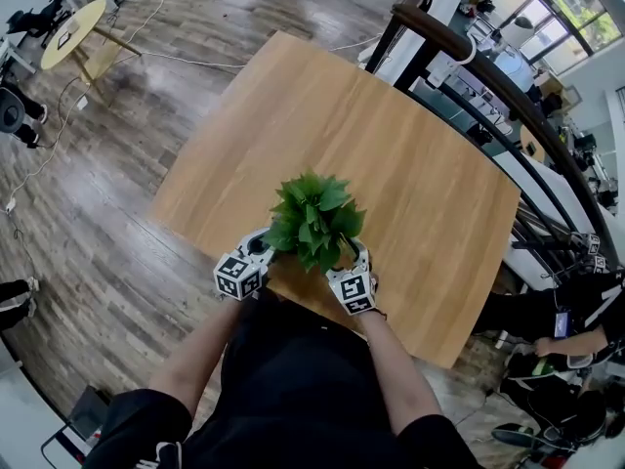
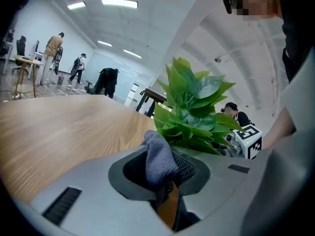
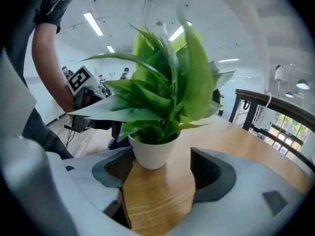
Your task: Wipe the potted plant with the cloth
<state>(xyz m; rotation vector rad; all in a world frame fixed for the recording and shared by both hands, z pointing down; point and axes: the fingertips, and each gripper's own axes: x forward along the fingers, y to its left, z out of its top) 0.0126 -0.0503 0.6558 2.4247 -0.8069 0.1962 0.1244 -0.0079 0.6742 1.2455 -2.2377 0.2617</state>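
A leafy green potted plant [image 1: 314,218] stands near the front edge of the wooden table [image 1: 410,164]. My left gripper [image 1: 256,255] sits at its left side, shut on a grey cloth [image 2: 158,157] that bunches out between the jaws right beside the lower leaves [image 2: 194,113]. At the plant's right, my right gripper [image 1: 354,265] is open. In the right gripper view the white pot [image 3: 153,152] stands at the mouth of that gripper [image 3: 160,170], close to its left pad and not clamped. The leaves hide the pot in the head view.
The table's near edge [image 1: 322,311] runs just under both grippers. A dark curved railing [image 1: 508,96] and desks lie to the right. A small yellow round table [image 1: 73,32] and cables sit on the floor at far left. People stand in the distance [image 2: 54,53].
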